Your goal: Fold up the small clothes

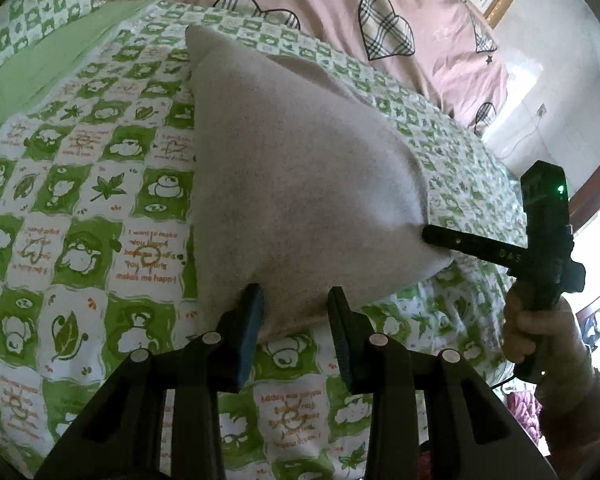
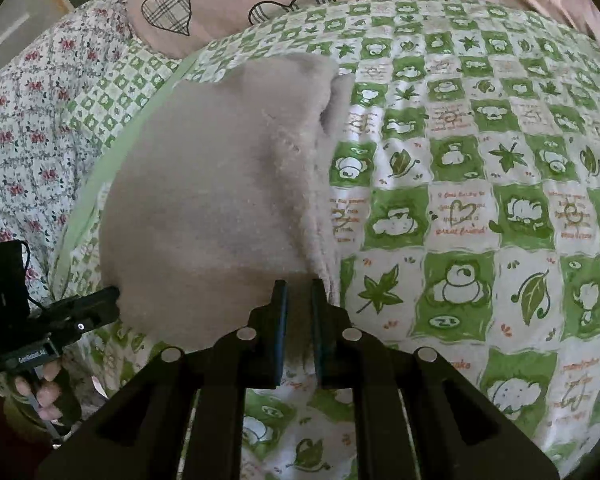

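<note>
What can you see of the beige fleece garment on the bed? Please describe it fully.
The beige fleece garment looks soft and fuzzy, with a stitched seam near one edge in the right wrist view. It is a small, plain piece, partly folded, lying on the green checked bedsheet. Its near edge is lifted. The left gripper has its fingers on either side of that edge, with a gap between them. The right gripper is pinching a neighbouring corner. What garment it is cannot be told.
</note>
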`<state>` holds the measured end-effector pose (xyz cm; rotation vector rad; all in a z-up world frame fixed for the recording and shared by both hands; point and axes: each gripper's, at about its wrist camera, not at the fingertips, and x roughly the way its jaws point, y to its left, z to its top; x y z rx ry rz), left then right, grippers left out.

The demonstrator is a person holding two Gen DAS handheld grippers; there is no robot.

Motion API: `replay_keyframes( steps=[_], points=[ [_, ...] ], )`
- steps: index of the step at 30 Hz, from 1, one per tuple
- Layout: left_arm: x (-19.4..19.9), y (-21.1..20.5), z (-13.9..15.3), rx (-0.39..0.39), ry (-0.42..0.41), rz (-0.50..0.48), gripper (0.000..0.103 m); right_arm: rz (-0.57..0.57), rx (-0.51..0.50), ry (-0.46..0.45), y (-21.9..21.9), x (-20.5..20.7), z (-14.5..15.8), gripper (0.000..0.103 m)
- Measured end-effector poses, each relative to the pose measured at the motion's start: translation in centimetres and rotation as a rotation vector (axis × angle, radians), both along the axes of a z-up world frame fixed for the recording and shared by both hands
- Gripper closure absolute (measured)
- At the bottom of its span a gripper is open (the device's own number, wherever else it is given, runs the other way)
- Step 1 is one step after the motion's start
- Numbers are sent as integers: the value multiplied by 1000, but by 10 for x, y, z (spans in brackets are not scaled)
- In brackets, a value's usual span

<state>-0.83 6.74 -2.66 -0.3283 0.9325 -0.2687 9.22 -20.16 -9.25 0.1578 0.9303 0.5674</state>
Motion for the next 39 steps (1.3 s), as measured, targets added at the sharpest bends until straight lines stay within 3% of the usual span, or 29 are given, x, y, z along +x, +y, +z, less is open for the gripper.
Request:
replay_keyframes(
  steps=[5, 7, 17, 23, 28, 30, 32, 34, 39],
  points=[
    [-5, 4, 20, -3, -25, 5, 67, -35, 27, -9, -9, -8, 16, 89],
    [-3, 9, 30, -4, -47, 20, 62, -41, 46, -31, -12, -8, 26, 85],
    [49, 31, 43, 37, -40, 145, 61, -63, 83, -88, -3, 20, 52, 76],
    [78, 40, 43, 32, -40, 188, 53, -80, 52, -56, 7, 44, 41, 75],
    [91, 40, 26, 6, 9, 198, 47, -74, 32, 2, 12, 61, 20, 75],
    [91, 41, 20, -13, 19, 196, 47, -83, 12, -4, 12, 63, 13, 71],
    [91, 41, 17, -20, 20, 198, 45, -105, 25, 13, 7, 67, 7, 59],
    [91, 42, 16, -26, 22, 199, 45, -108, 37, 24, 4, 69, 5, 57],
    [81, 34, 28, 36, 5, 202, 45, -116, 24, 0, 2, 58, 16, 57]
  ],
)
